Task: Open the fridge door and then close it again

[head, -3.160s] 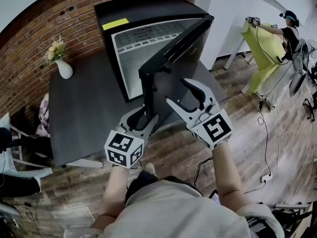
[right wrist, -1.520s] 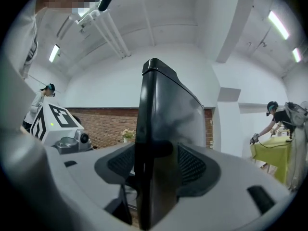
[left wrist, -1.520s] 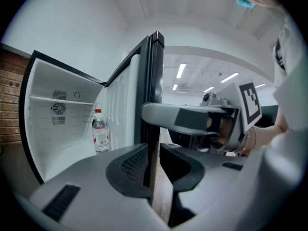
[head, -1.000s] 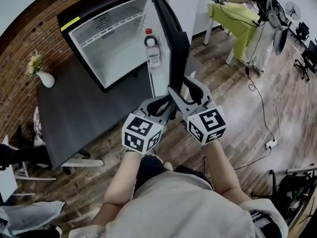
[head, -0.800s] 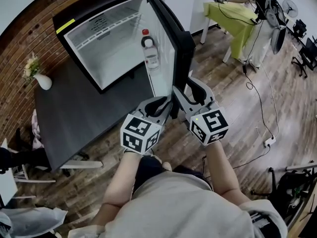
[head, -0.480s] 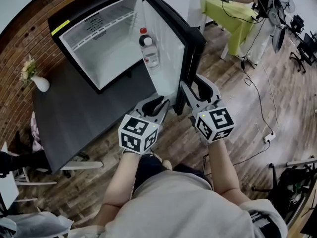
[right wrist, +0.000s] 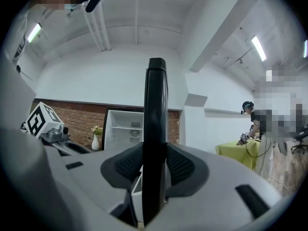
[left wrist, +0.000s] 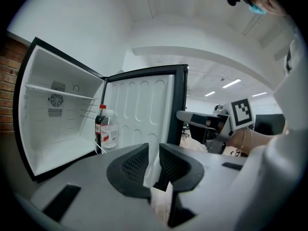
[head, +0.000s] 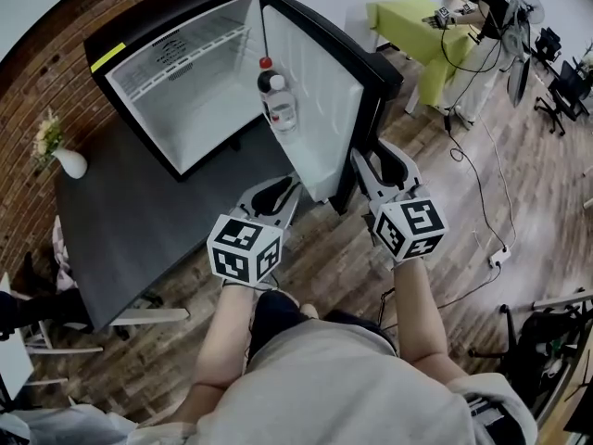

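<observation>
Atop the fridge [head: 176,12] sits a yellow sticker [head: 107,57].

The fridge [head: 176,91] stands on the table [head: 139,221], towards its rear. The door [head: 320,109] hangs open at the fridge's right. Two bottles [head: 278,109] stand in the door's shelf. A vase [head: 67,162] stands on the table, left of the fridge.

Black fridge door [head: 324,109], white lining
</observation>
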The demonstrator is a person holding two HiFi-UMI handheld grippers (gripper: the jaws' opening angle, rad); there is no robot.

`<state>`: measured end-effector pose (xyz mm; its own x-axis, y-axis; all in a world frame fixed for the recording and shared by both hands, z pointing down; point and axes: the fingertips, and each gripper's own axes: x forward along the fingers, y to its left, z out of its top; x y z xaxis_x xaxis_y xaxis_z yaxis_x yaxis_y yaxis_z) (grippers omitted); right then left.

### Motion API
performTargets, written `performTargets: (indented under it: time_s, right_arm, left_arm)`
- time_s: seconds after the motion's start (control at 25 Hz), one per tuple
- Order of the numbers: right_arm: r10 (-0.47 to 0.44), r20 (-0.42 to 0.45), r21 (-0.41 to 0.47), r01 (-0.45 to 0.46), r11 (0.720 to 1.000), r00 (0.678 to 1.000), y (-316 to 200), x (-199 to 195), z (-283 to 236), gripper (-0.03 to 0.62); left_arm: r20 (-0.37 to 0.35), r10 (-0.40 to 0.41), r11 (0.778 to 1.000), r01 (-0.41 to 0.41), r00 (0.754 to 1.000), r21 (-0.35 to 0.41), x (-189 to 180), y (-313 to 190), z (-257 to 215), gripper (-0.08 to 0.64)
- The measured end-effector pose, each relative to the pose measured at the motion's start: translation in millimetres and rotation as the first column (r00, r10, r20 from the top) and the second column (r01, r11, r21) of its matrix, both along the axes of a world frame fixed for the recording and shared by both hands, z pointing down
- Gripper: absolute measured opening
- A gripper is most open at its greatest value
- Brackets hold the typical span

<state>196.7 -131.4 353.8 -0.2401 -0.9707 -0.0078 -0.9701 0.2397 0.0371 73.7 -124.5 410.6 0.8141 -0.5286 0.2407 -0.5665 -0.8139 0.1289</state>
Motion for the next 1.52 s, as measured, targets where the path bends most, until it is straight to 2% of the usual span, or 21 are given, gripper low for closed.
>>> performTargets:
  time_s: [0.4, 0.96, 1.52]
  right_arm:
    - [0.059, 0.004, -0.007, -0.059, 0.998, 0.998, -1.6, 28.1, 0.7, 0.141]
    - [0.104, 0.052, -0.01, -0.103, 0.995, 0.993, -8.4, 60.3, 2.8, 0.141]
    - [0.121, 0.071, -0.019, -0.12, 0.993, 0.99, -9.7, 67.8, 3.8, 0.143]
  left_arm:
    - [-0.009, -0.059, 0.998, 0.059, 0.998, -0.001, -11.4, -9.6, -0.6, 0.063]
    - [-0.012, -0.085, 0.995, 0.084, 0.996, -0.06, -29.1, -14.7, 12.4, 0.041]
    - [0.019, -0.135, 0.99, 0.136, 0.991, -0.033, -46.7, -28.3, 11.3, 0.008]
